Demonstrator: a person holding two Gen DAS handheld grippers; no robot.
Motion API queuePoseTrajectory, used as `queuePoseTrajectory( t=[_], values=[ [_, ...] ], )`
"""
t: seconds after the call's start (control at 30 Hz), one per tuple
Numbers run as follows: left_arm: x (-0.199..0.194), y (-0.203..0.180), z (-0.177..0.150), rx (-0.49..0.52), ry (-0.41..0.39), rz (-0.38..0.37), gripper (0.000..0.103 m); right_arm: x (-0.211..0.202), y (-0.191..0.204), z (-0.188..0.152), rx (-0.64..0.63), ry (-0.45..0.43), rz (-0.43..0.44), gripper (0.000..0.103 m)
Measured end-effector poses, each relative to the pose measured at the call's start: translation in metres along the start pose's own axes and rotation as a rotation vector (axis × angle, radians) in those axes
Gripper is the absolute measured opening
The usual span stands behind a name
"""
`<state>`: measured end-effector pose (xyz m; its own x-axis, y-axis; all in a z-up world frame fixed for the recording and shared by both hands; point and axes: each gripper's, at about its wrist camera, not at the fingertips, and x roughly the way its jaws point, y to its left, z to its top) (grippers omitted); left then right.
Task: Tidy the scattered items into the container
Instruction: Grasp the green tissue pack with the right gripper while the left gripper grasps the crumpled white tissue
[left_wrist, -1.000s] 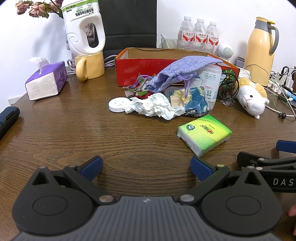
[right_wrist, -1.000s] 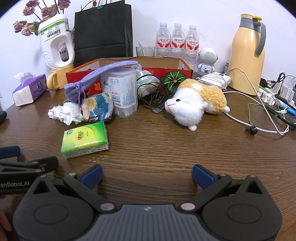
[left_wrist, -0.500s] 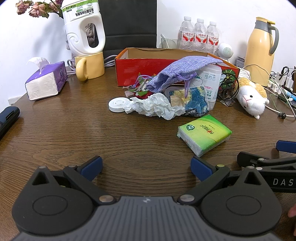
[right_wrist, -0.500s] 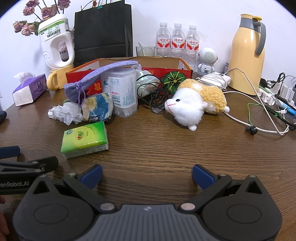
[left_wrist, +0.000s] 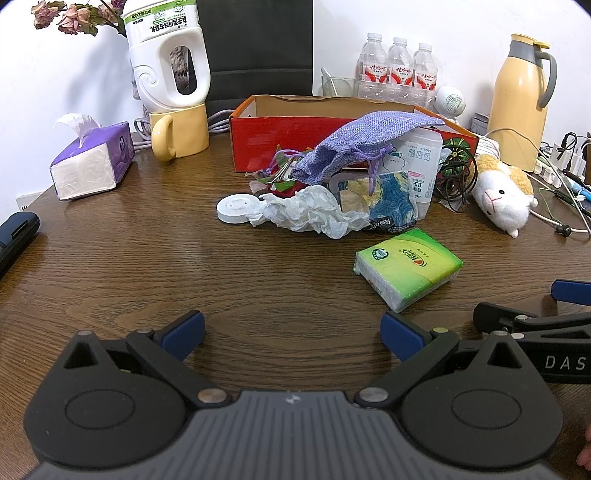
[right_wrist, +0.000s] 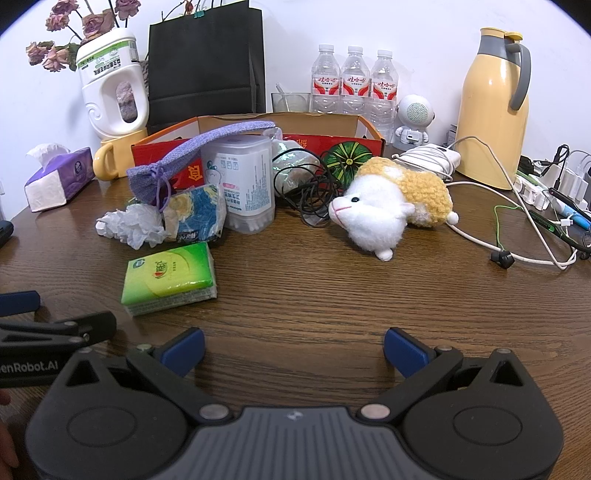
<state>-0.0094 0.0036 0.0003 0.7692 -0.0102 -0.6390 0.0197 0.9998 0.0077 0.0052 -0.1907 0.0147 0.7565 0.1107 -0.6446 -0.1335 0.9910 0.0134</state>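
At the table's (left_wrist: 147, 266) left edge sits a purple tissue box (left_wrist: 92, 162), with a yellow mug (left_wrist: 181, 131) behind it toward the back edge. Mid-table lies the clutter: a white round lid (left_wrist: 236, 208), a crumpled tissue (left_wrist: 310, 214), a purple pouch (left_wrist: 362, 142) draped over a clear tub (right_wrist: 245, 184), and a blue-and-yellow packet (right_wrist: 197, 214). Behind them, near the back edge, stands the red box (left_wrist: 295, 133) — the container, open-topped; its inside is hidden from here, and nothing can be seen in it.

Nearest the front edge lies the green tissue pack (left_wrist: 406, 267), flat, its long axis running left-back to right-front in the left camera. It sits ahead and to the right of the left gripper (left_wrist: 291, 332), and ahead and to the left of the right gripper (right_wrist: 293, 349) — roughly between the two, with neither clearly closer. Both grippers hover low at the front edge with fingers spread wide and nothing between them.

Further right, a tangle of black cord (right_wrist: 314, 195) and a plush sheep (right_wrist: 388, 210) lie beside the box's right end, well apart from either gripper. A yellow flask (right_wrist: 491, 107) stands at the back right corner.

The pack looks the easiest first pick; closing across its short side would probably suit.
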Motion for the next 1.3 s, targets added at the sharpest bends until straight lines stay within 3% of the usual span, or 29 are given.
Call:
queuePoseTrajectory(
  t=[0.2,0.33,0.47,0.57,0.7,0.73,0.8,0.93,1.1,1.13,1.17,1.2,1.3],
  values=[
    [0.0,0.001,0.0,0.003,-0.002,-0.007,0.103,0.0,0.0,0.001,-0.001,0.0,0.002,0.103],
    [-0.006,0.015,0.006,0.029,-0.038,-0.13,0.103,-0.001,-0.002,0.002,0.004,-0.01,0.024,0.1],
    [-0.008,0.042,0.031,0.021,-0.141,-0.128,0.103,-0.004,0.0,0.01,0.004,-0.033,0.187,0.095],
    [0.005,0.06,0.046,-0.006,-0.123,-0.121,0.103,0.002,0.022,0.017,-0.082,-0.033,0.217,0.095],
    [0.016,0.059,0.051,0.04,-0.123,-0.199,0.103,0.01,0.055,0.027,-0.195,-0.041,0.247,0.091],
    [0.02,0.056,0.054,0.054,-0.115,-0.202,0.103,0.012,0.06,0.029,-0.205,-0.038,0.256,0.088],
    [0.03,0.049,0.059,0.062,-0.089,-0.206,0.103,0.022,0.066,0.033,-0.219,-0.009,0.249,0.063],
    [0.046,0.038,0.067,0.052,-0.074,-0.25,0.102,0.026,0.053,0.037,-0.18,0.005,0.228,0.063],
    [0.057,0.017,0.07,0.107,-0.046,-0.242,0.077,0.019,0.016,0.032,-0.09,0.003,0.206,0.063],
    [0.059,0.013,0.07,0.126,-0.035,-0.245,0.065,0.018,0.011,0.031,-0.077,0.001,0.205,0.063],
    [0.06,0.01,0.068,0.138,-0.027,-0.242,0.042,0.016,0.007,0.03,-0.066,-0.005,0.201,0.063],
    [0.061,0.009,0.067,0.139,-0.021,-0.232,0.029,0.014,0.004,0.029,-0.057,-0.011,0.197,0.063],
    [0.052,0.01,0.064,0.118,-0.041,-0.211,0.022,0.011,0.0,0.027,-0.048,-0.015,0.201,0.063]
  ],
)
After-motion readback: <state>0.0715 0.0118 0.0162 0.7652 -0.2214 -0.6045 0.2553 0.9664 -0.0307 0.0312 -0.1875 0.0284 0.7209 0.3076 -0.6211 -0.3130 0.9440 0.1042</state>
